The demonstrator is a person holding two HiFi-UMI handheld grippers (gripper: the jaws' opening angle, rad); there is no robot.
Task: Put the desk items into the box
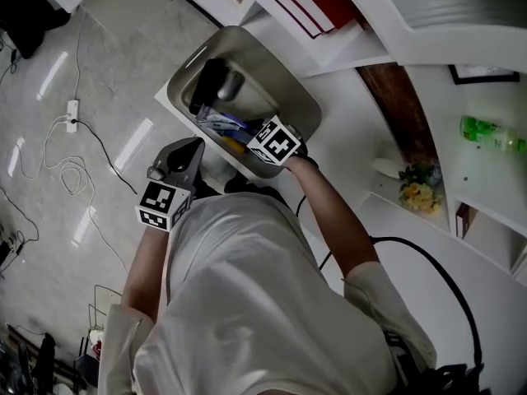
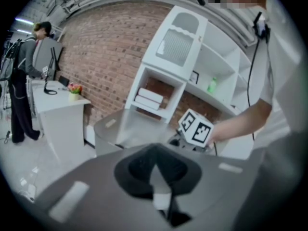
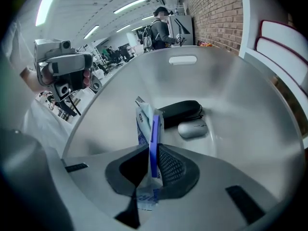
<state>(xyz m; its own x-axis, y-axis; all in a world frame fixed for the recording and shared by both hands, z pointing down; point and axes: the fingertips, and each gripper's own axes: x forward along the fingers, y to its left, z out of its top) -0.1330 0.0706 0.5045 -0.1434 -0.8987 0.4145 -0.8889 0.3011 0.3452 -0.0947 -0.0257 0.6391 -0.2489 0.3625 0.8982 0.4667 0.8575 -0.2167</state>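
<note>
Jaws of the left gripper (image 2: 157, 167) sit together, empty, just outside the grey box (image 3: 240, 95), those of the right gripper (image 3: 153, 159) pinch an upright blue-and-white packet (image 3: 147, 124) inside its near rim, and beyond lie a grey mouse (image 3: 192, 129) and a black case (image 3: 180, 110) on its floor.

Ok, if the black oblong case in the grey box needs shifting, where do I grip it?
Pinch the black oblong case across its narrow width, coming down from above: it lies flat, long and slim, in the grey box. A pale grey mouse sits close beside one end, so probably favour the other. The right tongs hold a blue-and-white packet; release that first.
</note>
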